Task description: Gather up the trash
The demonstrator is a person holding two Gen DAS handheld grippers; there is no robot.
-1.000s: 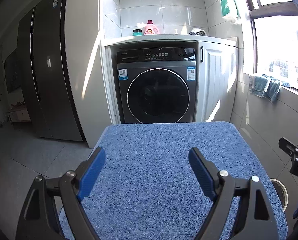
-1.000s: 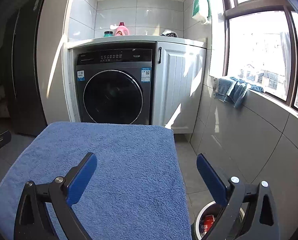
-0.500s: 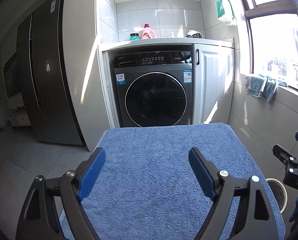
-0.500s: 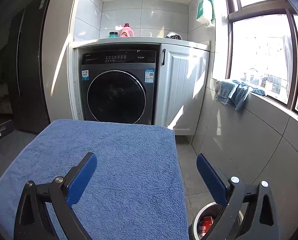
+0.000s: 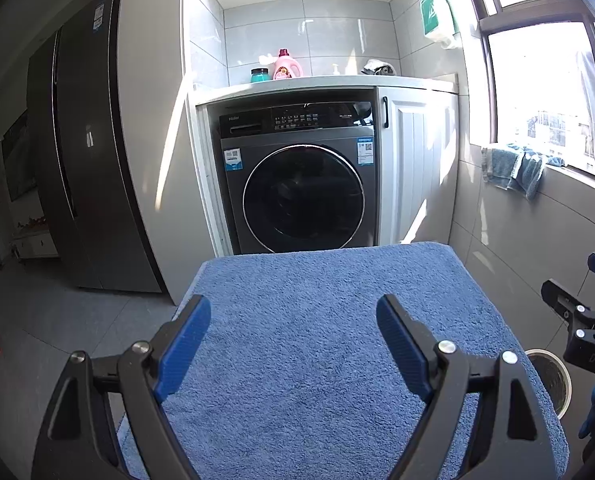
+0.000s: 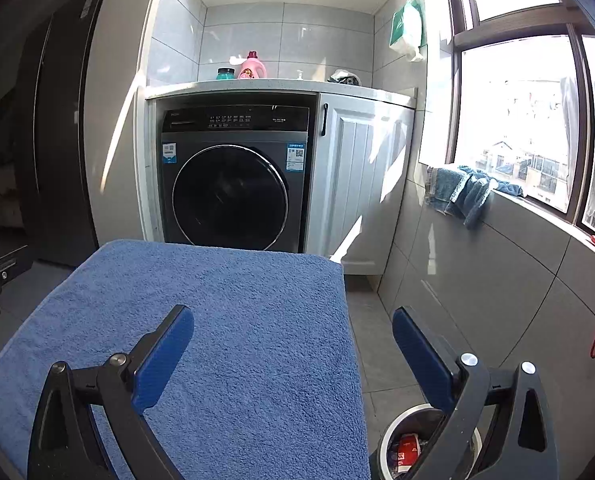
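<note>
hovering over the blue towel (image 5: 317,320), left gripper (image 5: 293,344) and right gripper (image 6: 293,344) both gape wide, empty — trash bin (image 6: 393,440) on the floor just right of the towel, red scraps inside.

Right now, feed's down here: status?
Left gripper open, right gripper open, both empty. Round white trash bin floor right, red scrap inside. Blue terry towel bare.
</note>
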